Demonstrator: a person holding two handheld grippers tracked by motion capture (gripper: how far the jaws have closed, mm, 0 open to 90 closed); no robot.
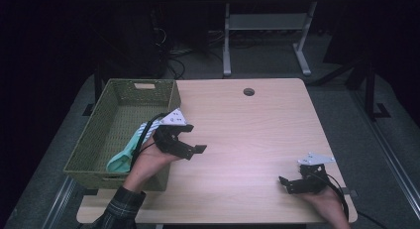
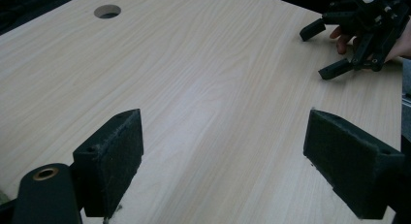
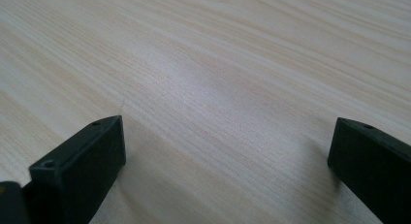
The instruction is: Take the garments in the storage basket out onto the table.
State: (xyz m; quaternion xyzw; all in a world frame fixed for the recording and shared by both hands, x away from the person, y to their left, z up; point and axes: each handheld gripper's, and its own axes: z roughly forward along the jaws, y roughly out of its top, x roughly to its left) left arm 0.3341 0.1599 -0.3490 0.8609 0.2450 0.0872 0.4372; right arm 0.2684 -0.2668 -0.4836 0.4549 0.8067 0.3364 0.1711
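Observation:
A green woven basket [image 1: 101, 140] stands at the table's left edge. A teal and white cloth [image 1: 126, 152] lies against its right wall, close beside the person's left hand. My left gripper [image 1: 196, 138] hovers just right of the basket over bare wood, open, with nothing between its pads [image 2: 112, 161]. My right gripper [image 1: 288, 183] rests low near the table's front right corner, open and empty, its jaws wide apart over the wood [image 3: 228, 156]. The left gripper view also catches the right gripper [image 2: 314, 54] at its top right.
The light wooden table [image 1: 247, 135] has a round cable hole [image 1: 248, 91] near its far edge, which the left gripper view sees too [image 2: 107, 11]. Behind the table stand a desk frame [image 1: 227, 40] and cables on the dark floor.

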